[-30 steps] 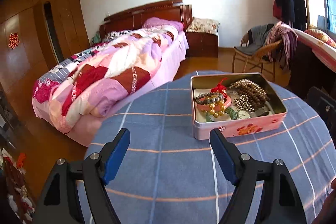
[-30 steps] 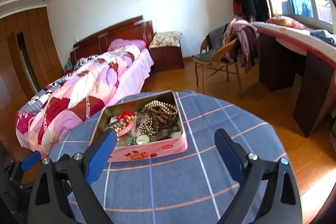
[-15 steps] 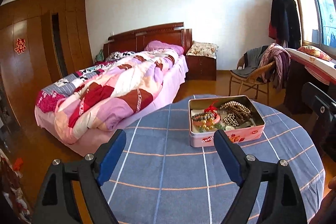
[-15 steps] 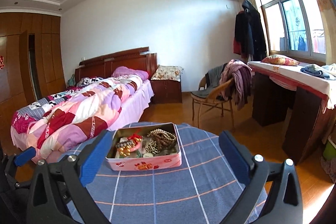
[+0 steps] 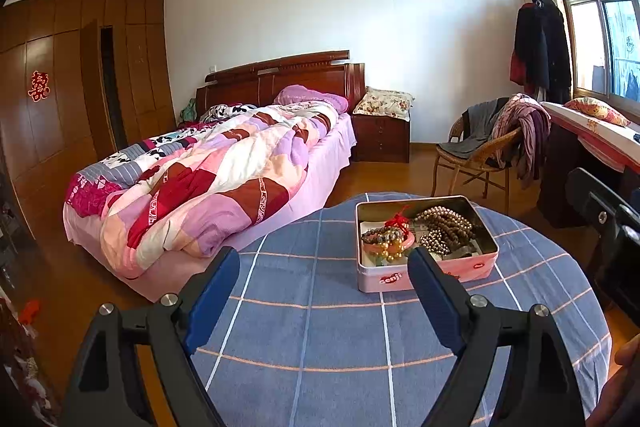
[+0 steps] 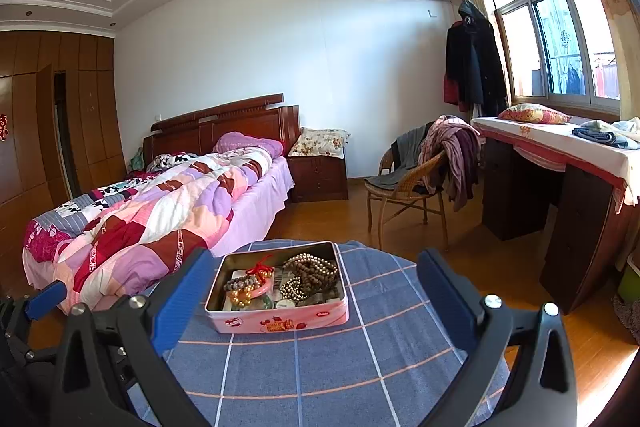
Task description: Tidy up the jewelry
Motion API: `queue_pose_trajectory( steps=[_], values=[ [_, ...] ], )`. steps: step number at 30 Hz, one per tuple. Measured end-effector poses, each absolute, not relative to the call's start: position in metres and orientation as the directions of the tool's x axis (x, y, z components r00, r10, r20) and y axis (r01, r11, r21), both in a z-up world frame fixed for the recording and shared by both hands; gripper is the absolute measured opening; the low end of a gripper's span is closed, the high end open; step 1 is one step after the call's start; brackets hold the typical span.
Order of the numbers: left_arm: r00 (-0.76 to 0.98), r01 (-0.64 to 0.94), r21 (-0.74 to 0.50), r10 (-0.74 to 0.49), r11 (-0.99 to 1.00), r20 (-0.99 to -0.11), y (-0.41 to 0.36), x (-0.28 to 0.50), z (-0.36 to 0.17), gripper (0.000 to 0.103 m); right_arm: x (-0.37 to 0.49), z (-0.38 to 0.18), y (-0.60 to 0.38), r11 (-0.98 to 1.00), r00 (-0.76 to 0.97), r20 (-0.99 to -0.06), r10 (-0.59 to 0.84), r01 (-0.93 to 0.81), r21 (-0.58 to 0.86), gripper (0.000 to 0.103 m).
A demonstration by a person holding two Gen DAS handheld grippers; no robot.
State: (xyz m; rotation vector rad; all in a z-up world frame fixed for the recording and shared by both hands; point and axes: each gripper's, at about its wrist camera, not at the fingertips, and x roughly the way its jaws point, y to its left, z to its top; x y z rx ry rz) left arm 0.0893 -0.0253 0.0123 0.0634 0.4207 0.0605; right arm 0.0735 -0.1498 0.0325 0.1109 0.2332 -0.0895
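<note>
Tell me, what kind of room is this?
Most likely a bedroom in someone's home: a wooden-framed bed with a pink patchwork quilt, a brown wooden wardrobe wall, and dark coats hanging by the window.

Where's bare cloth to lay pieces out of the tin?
Free: the blue checked tablecloth between the pink tin and the near edge, plus strips left and right of the tin. Crowded: inside the tin, where the bead strands are heaped.
</note>
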Motion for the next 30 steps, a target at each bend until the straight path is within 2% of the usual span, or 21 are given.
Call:
queue_pose_trajectory(
  steps=[11,30],
  values=[
    [0.937,-0.028,0.037,0.039,0.999,-0.346,-0.024,0.084,0.025,0.086,0.068,0.039,-0.150,0.988,0.974,-0.212,-0.075,0.101,0.113,0.103],
    [0.940,-0.023,0.017,0.027,1.000,-0.340,-0.022,0.086,0.035,0.086,0.066,0.048,-0.154,0.987,0.976,-0.198,-0.091,0.115,0.112,0.103]
  ],
)
